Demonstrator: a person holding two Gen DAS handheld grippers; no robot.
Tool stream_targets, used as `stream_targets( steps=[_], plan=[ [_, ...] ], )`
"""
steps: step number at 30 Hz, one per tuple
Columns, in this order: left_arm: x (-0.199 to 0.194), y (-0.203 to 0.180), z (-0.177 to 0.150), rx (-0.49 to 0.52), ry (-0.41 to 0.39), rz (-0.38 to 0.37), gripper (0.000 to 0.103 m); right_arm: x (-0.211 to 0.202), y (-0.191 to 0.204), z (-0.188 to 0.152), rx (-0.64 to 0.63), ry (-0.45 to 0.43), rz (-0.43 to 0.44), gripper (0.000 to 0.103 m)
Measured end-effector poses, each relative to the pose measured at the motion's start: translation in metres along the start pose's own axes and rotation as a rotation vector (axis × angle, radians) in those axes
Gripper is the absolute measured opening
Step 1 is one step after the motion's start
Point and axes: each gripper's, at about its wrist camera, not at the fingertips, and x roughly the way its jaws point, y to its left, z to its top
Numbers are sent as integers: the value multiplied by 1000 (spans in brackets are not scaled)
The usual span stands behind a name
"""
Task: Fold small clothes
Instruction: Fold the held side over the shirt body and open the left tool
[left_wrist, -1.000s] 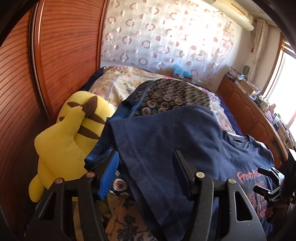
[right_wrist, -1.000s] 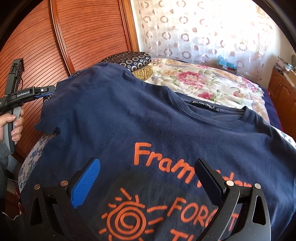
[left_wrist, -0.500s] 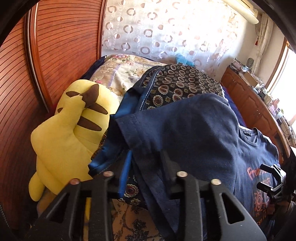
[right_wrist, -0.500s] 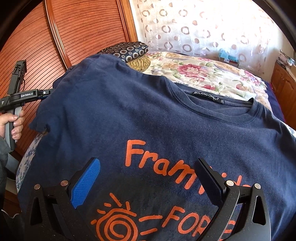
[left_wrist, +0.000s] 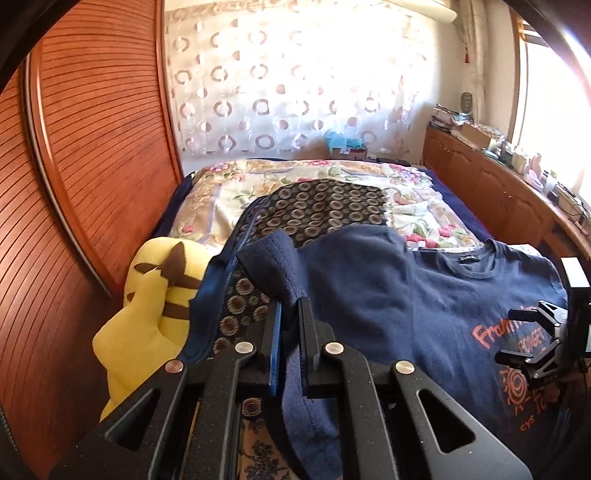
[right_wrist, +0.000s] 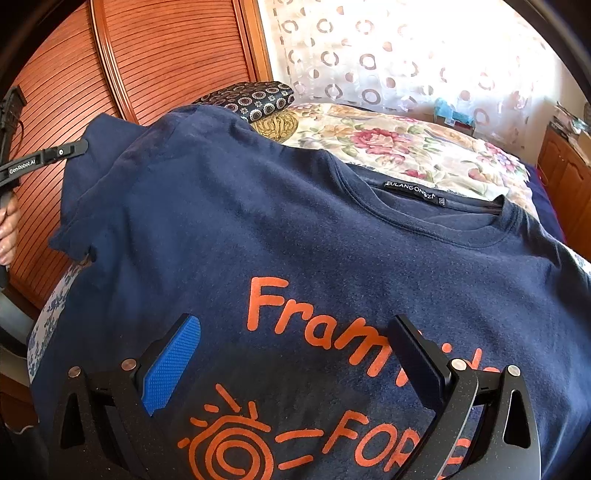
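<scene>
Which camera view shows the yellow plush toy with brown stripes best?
The left wrist view: the yellow plush toy with brown stripes lies in full sight beside the navy blue T-shirt. The right wrist view does not show it.

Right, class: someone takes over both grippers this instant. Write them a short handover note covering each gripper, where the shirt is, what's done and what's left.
Left gripper: shut on the sleeve of the navy T-shirt, lifting it off the bed.
Right gripper: open, empty, above the orange chest print.
T-shirt lies face up across the bed, collar toward the curtain; a yellow plush toy sits left of it, beside the patterned cushion.
Done: sleeve grasped.
Left: carry the sleeve inward, fold the other side, then fold lengthwise; no fold is finished yet.
</scene>
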Motion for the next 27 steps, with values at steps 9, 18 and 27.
stream_targets(
  steps=[9,18,27],
  plan=[
    [-12,-41,19,25,-42,-146,9,-3,-8,-2,17,-8,5,101],
    [6,-113,26,125,1,-279,26,-24,-29,-8,76,-50,-46,101],
    [3,-94,13,100,6,-254,78,-33,-28,-15,84,-67,-55,99]
  ],
)
